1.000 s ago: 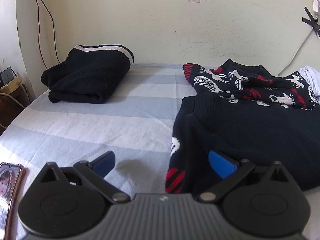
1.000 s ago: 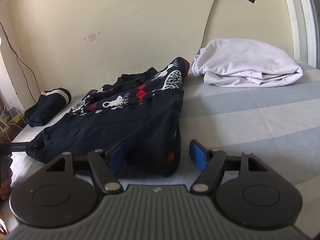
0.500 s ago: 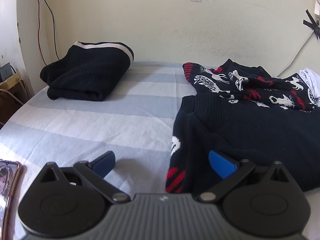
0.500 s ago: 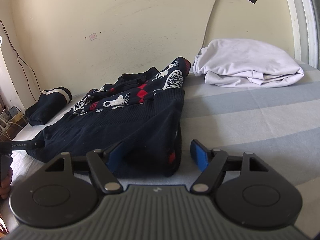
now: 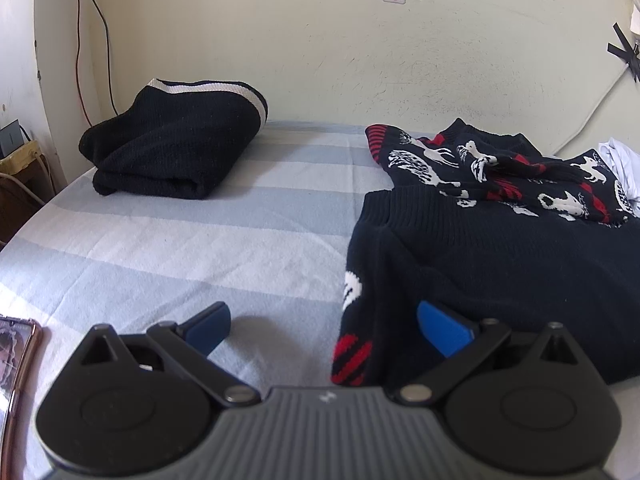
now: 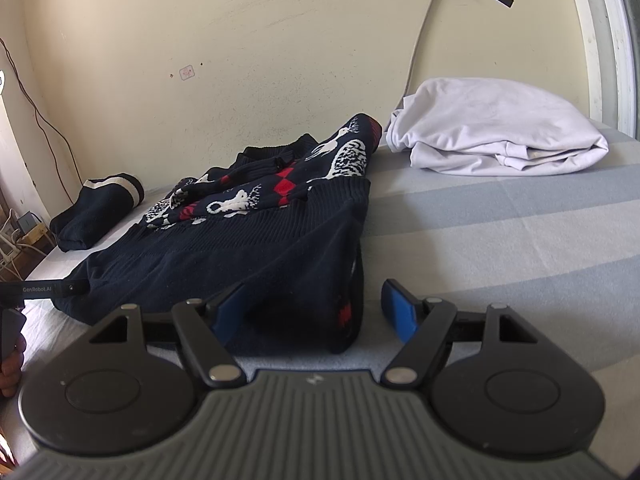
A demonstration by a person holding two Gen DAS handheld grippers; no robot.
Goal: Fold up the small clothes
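We're straddling the patterned sweater (image 5: 500,248)'s near corners, lower frame, on the bed (image 5: 200,232): left tool (image 5: 324,330) & right tool (image 6: 310,306) both gaping, nothing pinched. Best grabbing both layers evenly before lifting.

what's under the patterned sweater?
The patterned sweater lies on the striped bedsheet, which shows all around it. Its plain lower half is folded up over itself. Anything between the layers or beneath is covered. Both tools, left and right, sit open at its corners.
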